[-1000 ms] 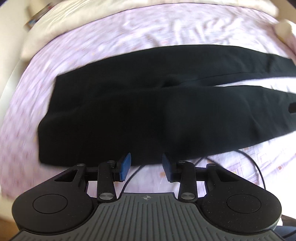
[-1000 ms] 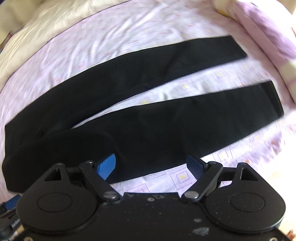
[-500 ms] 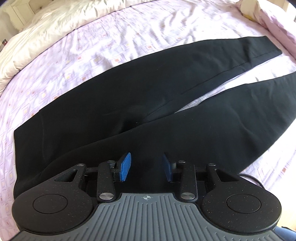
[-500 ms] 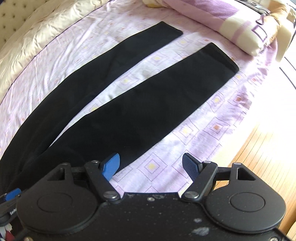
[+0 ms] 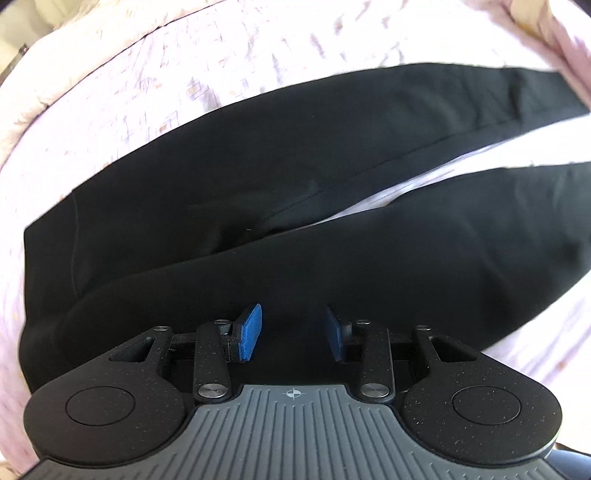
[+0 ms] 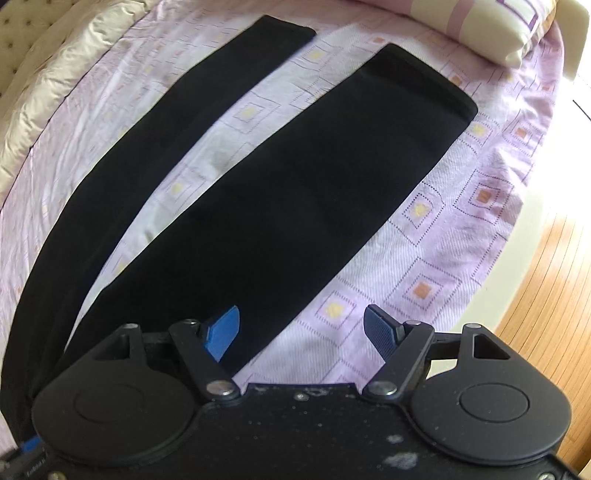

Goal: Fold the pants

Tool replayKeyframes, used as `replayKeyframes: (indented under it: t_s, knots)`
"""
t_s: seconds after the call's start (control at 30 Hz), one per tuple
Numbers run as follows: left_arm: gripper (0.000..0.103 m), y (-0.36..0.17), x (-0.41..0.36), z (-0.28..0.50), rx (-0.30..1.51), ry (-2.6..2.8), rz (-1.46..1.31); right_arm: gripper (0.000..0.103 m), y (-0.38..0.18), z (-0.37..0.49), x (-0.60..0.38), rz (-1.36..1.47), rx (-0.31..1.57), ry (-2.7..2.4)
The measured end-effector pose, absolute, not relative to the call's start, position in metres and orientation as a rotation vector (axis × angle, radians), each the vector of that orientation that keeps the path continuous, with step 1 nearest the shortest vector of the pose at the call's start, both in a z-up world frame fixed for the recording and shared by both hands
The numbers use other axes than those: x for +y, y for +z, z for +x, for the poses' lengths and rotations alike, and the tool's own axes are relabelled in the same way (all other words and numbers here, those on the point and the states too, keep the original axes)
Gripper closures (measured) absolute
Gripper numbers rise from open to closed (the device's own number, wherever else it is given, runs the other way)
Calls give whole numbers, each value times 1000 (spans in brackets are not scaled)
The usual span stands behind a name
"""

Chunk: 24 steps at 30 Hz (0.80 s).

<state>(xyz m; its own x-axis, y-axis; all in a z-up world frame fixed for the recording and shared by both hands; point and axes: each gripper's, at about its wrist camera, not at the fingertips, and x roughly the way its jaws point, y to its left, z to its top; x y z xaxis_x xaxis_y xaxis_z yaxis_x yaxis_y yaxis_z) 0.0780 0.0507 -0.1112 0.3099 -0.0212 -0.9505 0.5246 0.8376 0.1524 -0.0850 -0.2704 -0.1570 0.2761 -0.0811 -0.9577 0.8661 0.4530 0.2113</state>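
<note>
Black pants (image 5: 295, 206) lie flat on a lilac patterned bedsheet (image 5: 184, 74), with the legs spread in a narrow V. My left gripper (image 5: 291, 325) hovers over the seat end of the near leg, blue pads apart and nothing between them. In the right wrist view the near leg (image 6: 295, 192) runs up to its hem at the upper right, and the far leg (image 6: 184, 122) lies to its left. My right gripper (image 6: 301, 328) is wide open above the near leg's outer edge: its left pad is over the black cloth, its right pad over the sheet (image 6: 424, 240).
A striped pillow (image 6: 480, 29) lies past the hems at the top right. A cream duvet (image 6: 55, 74) is bunched along the far left side. The bed's edge curves down the right, with wooden floor (image 6: 546, 295) below it.
The right gripper has come down and swung toward the lower half of the near leg, its jaws a little narrower. The left gripper has shifted over the seat end and kept its opening.
</note>
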Motion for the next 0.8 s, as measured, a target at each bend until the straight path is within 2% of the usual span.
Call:
replayKeyframes:
  t_s: [0.1,0.13,0.17,0.2,0.33,0.8]
  knots:
    - [66,-102,49,61,1178,-382,469,33,-168,-82,-284,960,1125,-735]
    - [66,-99,49,55,1171,-387,470,33,-173,-82,-291,1002,1128,-729]
    - [66,-97,49,48,1164,-392,471,37,-174,-83,-295,1032,1117,-736]
    - [66,-95,47,44,1158,-397,474,70,-173,-84,-300,1070,1098,-728]
    - [66,-92,40,25,1145,-434,493,92,-165,-85,-319,1155,1060,-675]
    - [66,-109,16,-4,1083,-485,579,95,-95,-17,-322,900,979,-450]
